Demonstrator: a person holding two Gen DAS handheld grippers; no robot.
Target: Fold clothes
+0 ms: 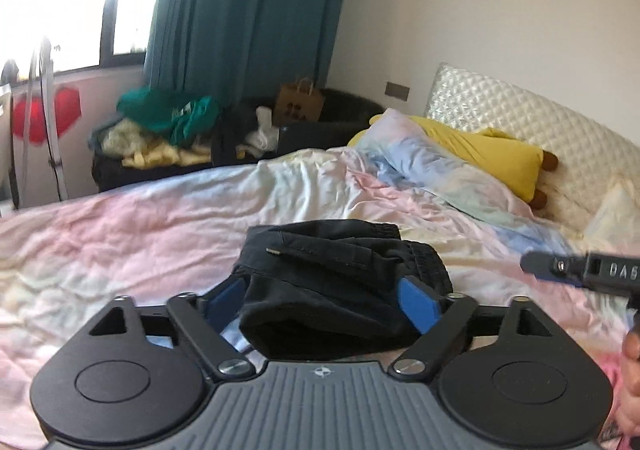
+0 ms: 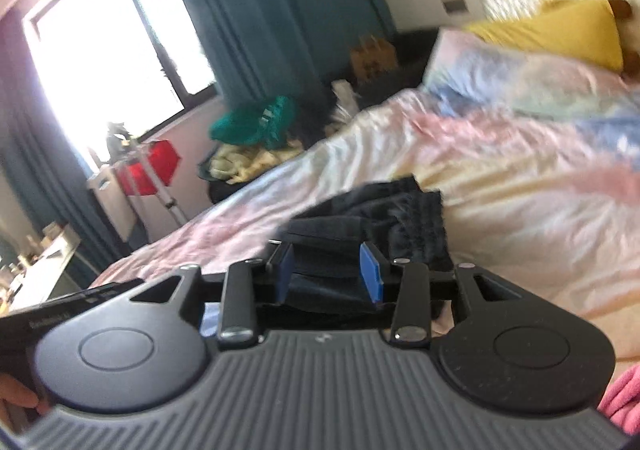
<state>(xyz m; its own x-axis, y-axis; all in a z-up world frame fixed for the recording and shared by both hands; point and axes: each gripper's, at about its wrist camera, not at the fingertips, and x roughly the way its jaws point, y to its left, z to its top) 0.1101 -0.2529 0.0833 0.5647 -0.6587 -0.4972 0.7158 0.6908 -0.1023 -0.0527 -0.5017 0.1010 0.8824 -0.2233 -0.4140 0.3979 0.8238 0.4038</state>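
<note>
Two grippers are working over the bed point(image 1: 120, 234) and we are looking down both at once. Our left gripper point(image 1: 324, 302) is sitting with its blue pads point(image 1: 416, 304) spread wide on either side of the folded black garment point(image 1: 340, 270), which is lying on the pastel duvet. Our right gripper point(image 2: 330, 276) is hovering at the same dark bundle point(image 2: 384, 217), jaws apart, cloth showing between them. We are seeing a yellow pillow point(image 1: 480, 149) resting by the quilted headboard point(image 1: 520, 109).
</note>
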